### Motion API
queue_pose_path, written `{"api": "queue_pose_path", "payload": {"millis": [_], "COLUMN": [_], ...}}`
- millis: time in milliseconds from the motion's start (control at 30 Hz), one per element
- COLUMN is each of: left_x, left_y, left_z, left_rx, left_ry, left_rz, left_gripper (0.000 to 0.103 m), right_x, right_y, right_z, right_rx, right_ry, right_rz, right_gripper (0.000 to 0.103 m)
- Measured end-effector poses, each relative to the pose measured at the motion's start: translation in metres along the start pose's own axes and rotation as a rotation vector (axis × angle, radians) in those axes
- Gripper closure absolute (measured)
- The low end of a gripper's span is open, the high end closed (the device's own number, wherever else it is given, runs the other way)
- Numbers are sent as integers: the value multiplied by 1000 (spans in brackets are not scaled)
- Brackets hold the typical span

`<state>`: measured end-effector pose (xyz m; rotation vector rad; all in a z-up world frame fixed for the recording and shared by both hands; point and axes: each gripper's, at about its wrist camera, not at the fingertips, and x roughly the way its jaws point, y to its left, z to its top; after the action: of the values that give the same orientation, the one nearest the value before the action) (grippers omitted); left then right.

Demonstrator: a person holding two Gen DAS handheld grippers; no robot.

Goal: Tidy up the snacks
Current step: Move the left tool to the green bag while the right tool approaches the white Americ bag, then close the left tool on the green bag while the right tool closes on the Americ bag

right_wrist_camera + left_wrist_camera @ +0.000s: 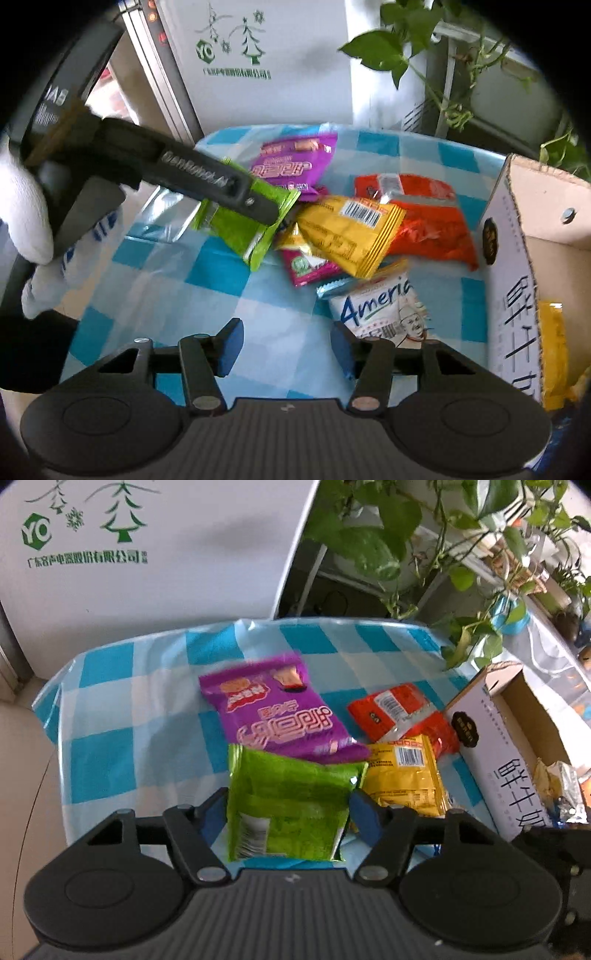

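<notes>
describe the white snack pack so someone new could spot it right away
On the blue checked tablecloth, look beside the cardboard box. The white snack pack lies nearest the right gripper, the only white wrapper, with blue handwriting-style lettering.

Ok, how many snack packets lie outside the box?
6: green packet in the left gripper, purple behind it, yellow, red, magenta and white beside the box; more may hide underneath.

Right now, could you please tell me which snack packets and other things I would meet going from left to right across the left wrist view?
Green packet → yellow packet → box. The purple and red packets lie further back and overlap this order, so I leave them out.
</notes>
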<state>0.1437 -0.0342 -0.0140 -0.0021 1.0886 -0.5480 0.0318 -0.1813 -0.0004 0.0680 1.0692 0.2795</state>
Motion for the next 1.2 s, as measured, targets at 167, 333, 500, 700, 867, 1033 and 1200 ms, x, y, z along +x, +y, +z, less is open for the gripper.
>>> {"api": "queue_pose_path", "payload": {"millis": [167,333,500,700,867,1033,1200], "left_x": [-9,-1,11,12,12,20,25], "left_y": [5,-8,-16,-21,-22,-30,-38], "left_z": [7,5,-4,-11,-14,-18,-21], "left_rx": [-33,24,101,156,184,225,266], "left_ry": [-58,-15,28,70,79,94,82], "left_rz": [-3,-16,12,-3,9,32,61], "left_gripper": [26,21,17,17,17,15,11], "right_x": [-8,0,10,12,6,9,15], "right_y": [-16,-36,-32,-17,-8,-12,-10], "right_z": [4,5,1,-2,-4,-3,-4], "right_rx": [37,118,86,14,-7,20,18], "right_ry": [-49,-50,-31,17,38,26,39], "right_rz": [-68,-108,-134,-83,8,-50,-76], "right_gripper": [27,20,13,12,13,13,13]}}
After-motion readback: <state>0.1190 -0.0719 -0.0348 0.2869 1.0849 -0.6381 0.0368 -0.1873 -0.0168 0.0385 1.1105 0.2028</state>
